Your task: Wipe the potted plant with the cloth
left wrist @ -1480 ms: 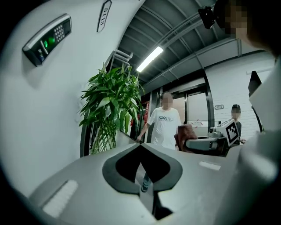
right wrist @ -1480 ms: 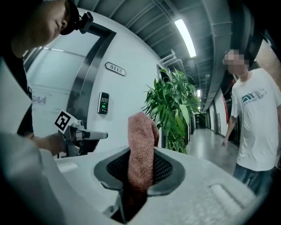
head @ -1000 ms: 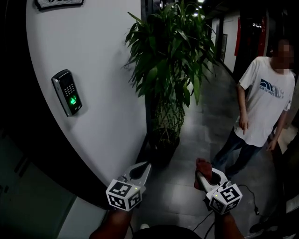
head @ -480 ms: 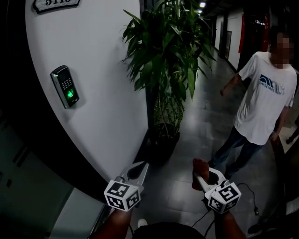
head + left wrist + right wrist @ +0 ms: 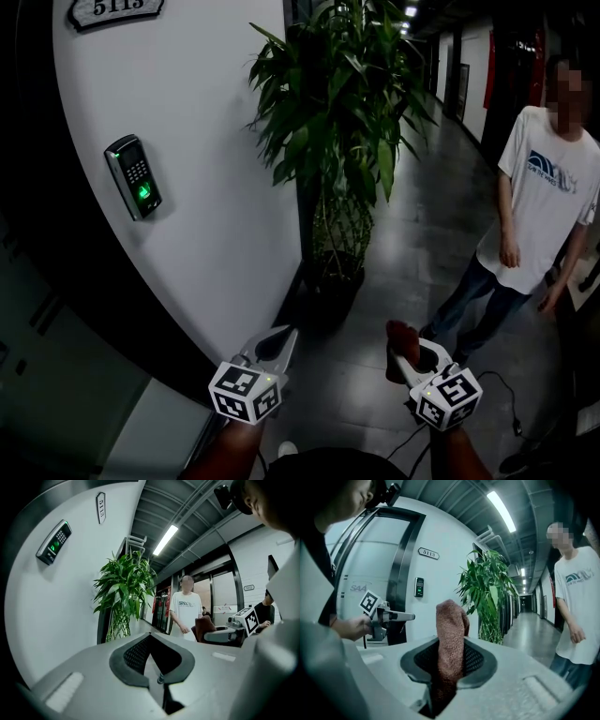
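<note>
The right gripper [image 5: 411,352] clamps its jaws on a reddish-brown knitted cloth [image 5: 451,630], whose end stands proud for wiping, the left gripper [image 5: 285,339] has its empty jaws together, and the tall leafy green potted plant [image 5: 339,122] stands well ahead of both.

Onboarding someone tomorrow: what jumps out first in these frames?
First, the tall potted plant, standing beside the white wall in the corridor ahead. Next, the reddish cloth sticking up from the shut right gripper, low in the head view. Last, a person in a white T-shirt standing at the right edge.
</note>
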Demonstrator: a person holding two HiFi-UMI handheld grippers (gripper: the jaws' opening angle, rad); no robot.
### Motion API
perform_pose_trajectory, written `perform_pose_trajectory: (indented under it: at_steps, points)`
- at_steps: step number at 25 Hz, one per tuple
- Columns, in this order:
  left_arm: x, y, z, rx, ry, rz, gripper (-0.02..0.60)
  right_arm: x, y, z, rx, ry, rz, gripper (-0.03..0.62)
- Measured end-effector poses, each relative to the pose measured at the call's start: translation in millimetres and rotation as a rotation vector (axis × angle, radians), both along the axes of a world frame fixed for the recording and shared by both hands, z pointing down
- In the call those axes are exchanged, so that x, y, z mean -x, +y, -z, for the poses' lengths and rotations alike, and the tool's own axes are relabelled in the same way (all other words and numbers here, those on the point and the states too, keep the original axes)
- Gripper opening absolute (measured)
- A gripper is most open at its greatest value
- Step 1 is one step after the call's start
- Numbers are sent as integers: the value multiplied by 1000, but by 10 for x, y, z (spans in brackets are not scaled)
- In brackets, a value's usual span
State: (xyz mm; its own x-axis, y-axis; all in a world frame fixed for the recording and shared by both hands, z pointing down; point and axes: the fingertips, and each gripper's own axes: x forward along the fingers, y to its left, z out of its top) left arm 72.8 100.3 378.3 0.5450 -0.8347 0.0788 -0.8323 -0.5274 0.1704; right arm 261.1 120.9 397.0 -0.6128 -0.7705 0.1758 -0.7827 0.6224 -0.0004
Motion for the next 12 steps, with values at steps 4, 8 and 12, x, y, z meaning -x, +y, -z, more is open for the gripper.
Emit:
perform_pose_trajectory:
  at_steps: [4, 8, 12]
  points:
    - [-11, -30, 3, 1, -7, -8, 17, -5, -30, -27, 6, -11, -14, 69]
    - [1, -60, 36, -4, -9, -10, 17, -19, -59, -31, 8, -16, -26, 67]
    - [13, -81, 36, -5, -11, -8, 17, -7, -81, -35, 6, -13, -26, 67]
